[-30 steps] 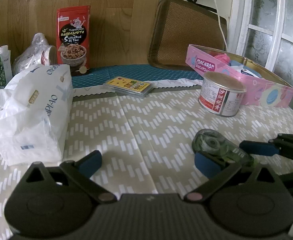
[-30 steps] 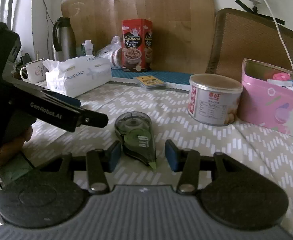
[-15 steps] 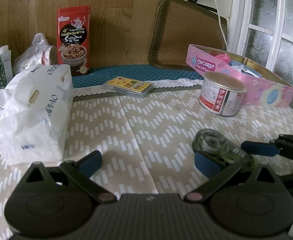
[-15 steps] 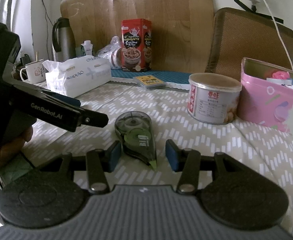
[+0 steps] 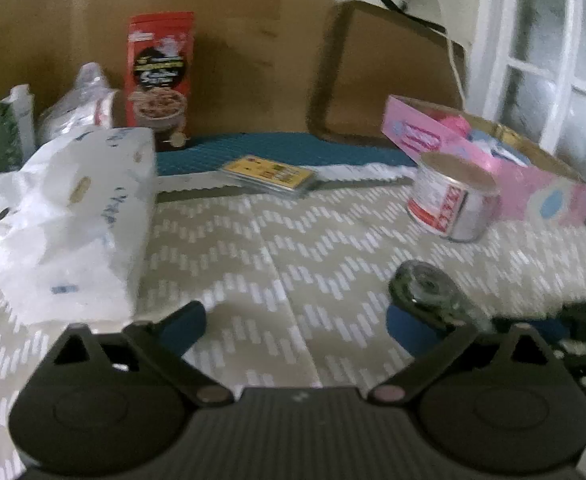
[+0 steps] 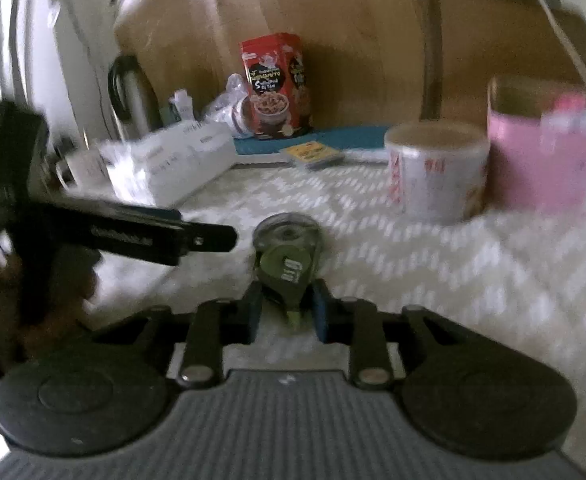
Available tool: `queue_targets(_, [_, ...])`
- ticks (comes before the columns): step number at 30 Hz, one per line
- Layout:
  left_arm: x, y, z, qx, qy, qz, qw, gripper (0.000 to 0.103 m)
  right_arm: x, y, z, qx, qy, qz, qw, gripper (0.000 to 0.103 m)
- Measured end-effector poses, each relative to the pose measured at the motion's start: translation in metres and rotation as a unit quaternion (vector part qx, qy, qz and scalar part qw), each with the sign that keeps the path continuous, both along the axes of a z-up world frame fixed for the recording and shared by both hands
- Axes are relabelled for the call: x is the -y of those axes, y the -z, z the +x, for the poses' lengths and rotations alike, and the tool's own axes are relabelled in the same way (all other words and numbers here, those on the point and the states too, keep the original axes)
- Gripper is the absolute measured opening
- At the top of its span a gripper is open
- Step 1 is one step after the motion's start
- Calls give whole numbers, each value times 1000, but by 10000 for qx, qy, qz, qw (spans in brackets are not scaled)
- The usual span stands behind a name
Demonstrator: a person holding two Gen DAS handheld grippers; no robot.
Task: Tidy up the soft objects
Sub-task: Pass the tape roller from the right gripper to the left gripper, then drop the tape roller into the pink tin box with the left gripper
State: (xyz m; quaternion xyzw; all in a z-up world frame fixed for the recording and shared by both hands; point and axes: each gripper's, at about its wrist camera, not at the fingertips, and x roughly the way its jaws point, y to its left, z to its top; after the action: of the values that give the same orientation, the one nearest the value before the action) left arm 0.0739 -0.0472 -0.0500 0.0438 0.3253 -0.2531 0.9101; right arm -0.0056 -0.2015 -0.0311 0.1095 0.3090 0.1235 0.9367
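Observation:
A green correction-tape dispenser (image 6: 287, 256) lies on the patterned tablecloth; it also shows in the left wrist view (image 5: 427, 290). My right gripper (image 6: 287, 310) is shut on its near, pointed end, with a blue pad on each side. My left gripper (image 5: 293, 326) is open and empty, low over the cloth, left of the dispenser. A white tissue pack (image 5: 77, 216) lies at the left. A pink macaron box (image 5: 489, 160) with soft items inside stands at the right.
A round tin (image 5: 451, 204) stands beside the pink box. A yellow card pack (image 5: 269, 174), a red snack box (image 5: 159, 80) and a plastic bag (image 5: 81, 108) lie at the back. A steel flask (image 6: 131, 96) stands far left. Both views are motion-blurred.
My right gripper's jaws have closed onto the tape dispenser's pointed end. Both cameras have shifted and blurred. The left gripper stays open.

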Motion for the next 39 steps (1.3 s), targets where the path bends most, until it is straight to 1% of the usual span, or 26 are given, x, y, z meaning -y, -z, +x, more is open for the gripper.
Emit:
queue_targets(1, [-2, 0, 1, -3, -74, -63, 10000, 94, 1, 1, 0, -35, 26, 129, 9999, 27])
queue_targets(4, [-10, -2, 1, -33, -286, -241, 9993, 92, -3, 2, -3, 22, 64, 154, 9999, 27])
queue_targets(6, [-13, -3, 0, -111, -474, -293, 9984, 92, -1, 3, -4, 21, 83, 276, 9996, 27])
queue_targets(8, [-16, -7, -7, -290, -526, -481, 9970, 92, 6, 4, -3, -38, 105, 540, 9985, 27])
queue_targets(9, [-18, -10, -10, -455, -453, -682, 9956, 92, 11, 5, -3, -69, 123, 717, 9973, 27])
queue_targets(11, [-21, -14, -14, -841, -229, -1206, 9889, 92, 20, 8, -1, -134, 153, 1091, 9938, 27])
queue_targets(12, [-22, -15, -13, -1055, -112, -1481, 9833, 90, 25, 10, -1, -174, 172, 1301, 9912, 27])
queue_targets(13, [-21, -15, -12, -1269, -33, -1701, 9772, 88, 29, 12, 0, -205, 178, 1466, 9888, 27])
queue_targets(14, [-19, -15, -10, -1425, 11, -1820, 9729, 86, 32, 13, 0, -225, 176, 1599, 9867, 27])
queue_targets(16, [-8, -11, -3, -1736, 107, -1932, 9656, 79, 35, 14, -1, -217, 129, 1681, 9854, 26])
queue_targets(17, [-2, -9, 0, -1835, 123, -1929, 9638, 73, 34, 13, -2, -188, 102, 1642, 9862, 26])
queue_targets(19, [11, -10, 3, -1769, 149, -1823, 9671, 43, 29, 11, -6, -105, 18, 1490, 9888, 26])
queue_targets(20, [18, -9, 5, -1817, 224, -1802, 9664, 38, 30, 11, -8, -76, -51, 1469, 9891, 24])
queue_targets(21, [26, -6, 8, -1931, 353, -1847, 9630, 22, 29, 11, -11, -51, -132, 1477, 9889, 23])
queue_targets(22, [33, -2, 9, -2027, 382, -1842, 9610, 17, 30, 10, -14, -6, -138, 1446, 9894, 22])
queue_targets(24, [43, -1, 6, -1977, 393, -1695, 9647, 17, 31, 5, -24, 222, -117, 1241, 9920, 22])
queue_targets(25, [48, -5, 2, -1903, 490, -1651, 9665, 17, 33, 0, -30, 391, -94, 1161, 9924, 22])
queue_targets(28, [64, -27, -9, -1563, 739, -1560, 9725, 17, 43, -18, -43, 986, 136, 863, 9913, 22])
queue_targets(31, [93, -54, -4, -1253, 1144, -1527, 9736, 18, 63, -32, -46, 1397, 540, 586, 9870, 21])
queue_targets(33, [119, -67, 5, -1192, 1359, -1476, 9724, 19, 84, -43, -39, 1541, 866, 490, 9830, 21])
queue_targets(34, [137, -75, 11, -1089, 1493, -1419, 9725, 20, 96, -49, -34, 1575, 1013, 473, 9812, 21])
queue_targets(35, [154, -82, 15, -944, 1595, -1352, 9733, 22, 104, -53, -26, 1587, 1120, 461, 9799, 21])
queue_targets(36, [170, -86, 18, -831, 1651, -1307, 9740, 31, 116, -57, -17, 1606, 1263, 460, 9778, 21])
queue_targets(37, [188, -92, 24, -730, 1682, -1281, 9747, 44, 125, -58, -8, 1617, 1436, 458, 9753, 21])
queue_targets(38, [202, -96, 29, -656, 1683, -1238, 9757, 50, 135, -59, 4, 1596, 1652, 445, 9722, 21])
queue_targets(39, [219, -98, 36, -540, 1626, -1126, 9788, 56, 142, -57, 16, 1540, 1864, 373, 9696, 22])
